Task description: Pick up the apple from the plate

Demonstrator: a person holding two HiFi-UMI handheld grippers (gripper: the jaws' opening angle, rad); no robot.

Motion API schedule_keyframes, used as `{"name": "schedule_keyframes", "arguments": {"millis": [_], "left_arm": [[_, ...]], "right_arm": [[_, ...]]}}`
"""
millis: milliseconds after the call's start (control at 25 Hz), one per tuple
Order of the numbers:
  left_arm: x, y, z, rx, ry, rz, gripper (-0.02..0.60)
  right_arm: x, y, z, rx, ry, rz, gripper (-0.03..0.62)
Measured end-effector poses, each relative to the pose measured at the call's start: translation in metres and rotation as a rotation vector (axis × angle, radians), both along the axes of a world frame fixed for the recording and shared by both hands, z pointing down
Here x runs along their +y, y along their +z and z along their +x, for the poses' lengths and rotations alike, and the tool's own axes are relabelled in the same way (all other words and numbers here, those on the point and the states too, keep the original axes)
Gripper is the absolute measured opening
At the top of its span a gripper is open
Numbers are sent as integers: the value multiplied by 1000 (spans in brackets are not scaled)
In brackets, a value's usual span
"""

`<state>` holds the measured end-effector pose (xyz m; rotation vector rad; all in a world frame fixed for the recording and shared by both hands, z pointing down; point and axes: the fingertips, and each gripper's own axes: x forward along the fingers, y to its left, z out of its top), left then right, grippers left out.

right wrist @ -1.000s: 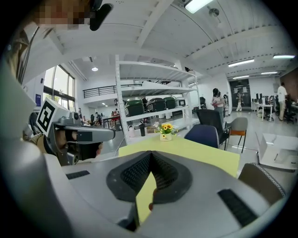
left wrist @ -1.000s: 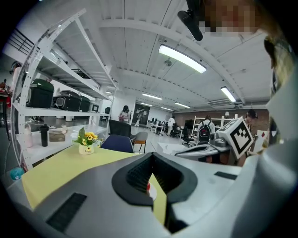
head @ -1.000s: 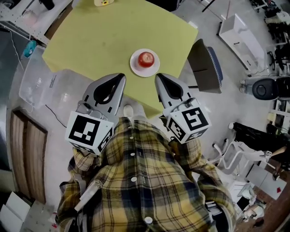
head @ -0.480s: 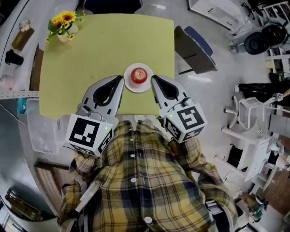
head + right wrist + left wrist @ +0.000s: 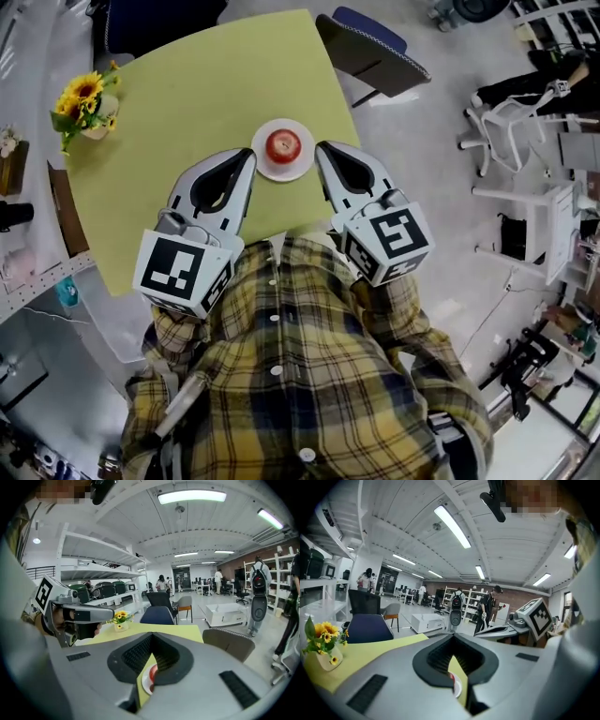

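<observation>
A red apple (image 5: 283, 145) sits on a small white plate (image 5: 281, 167) near the front edge of the yellow-green table (image 5: 187, 103). My left gripper (image 5: 250, 156) is shut and empty, its tip just left of the plate. On the plate's right my right gripper (image 5: 322, 147) is shut too, with nothing in it. In the left gripper view only a sliver of the plate (image 5: 458, 687) shows through the hole behind the shut jaws. The right gripper view shows the plate (image 5: 146, 679) and apple (image 5: 153, 671) the same way.
A vase of sunflowers (image 5: 82, 101) stands at the table's far left. A blue-backed chair (image 5: 370, 47) is at the far right corner, a dark chair (image 5: 159, 23) behind the table. White chairs (image 5: 511, 122) and shelves fill the floor to the right.
The whole scene has swung round in the head view as the person turned. Both grippers have come up level with the plate, one tip on each side. Both stayed shut.
</observation>
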<state>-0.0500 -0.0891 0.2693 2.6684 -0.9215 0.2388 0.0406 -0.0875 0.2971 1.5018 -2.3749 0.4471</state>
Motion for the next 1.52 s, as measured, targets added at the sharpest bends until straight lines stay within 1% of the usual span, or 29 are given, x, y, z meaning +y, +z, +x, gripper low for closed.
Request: {"name": "schedule_keyframes", "arguments": {"millis": [80,160,400,560,840,1080,1280,1440,1520], "left_arm": [[0,4,0,-2,22,-12,6],[-1,8,-3,-5,32,-20,6],[-9,25,-18,-9,6,-61,6],[-15,38,-21,-10,-28,-89,6],[-26,53,-13,-13,-75,-106,6],[-29,60,-2,-19,-92,-106,6],[-26,73,5,-25,-81,-135,8],[-22,82,13,-28,-45,-151,9],[-19,87,14,-26,-41,-159,9]], "right_arm": [[2,4,2,7,32,-17,-3],[4,12,1,13,39,-35,-3],[-9,30,-6,29,32,-84,-3],[-20,37,-8,38,1,-107,-3],[-33,45,-11,61,-89,-125,-3],[-35,48,-3,60,-114,-122,-3],[-36,54,3,45,-111,-128,-3],[-37,59,7,36,-106,-134,-3],[-36,62,7,30,-103,-139,-3]]}}
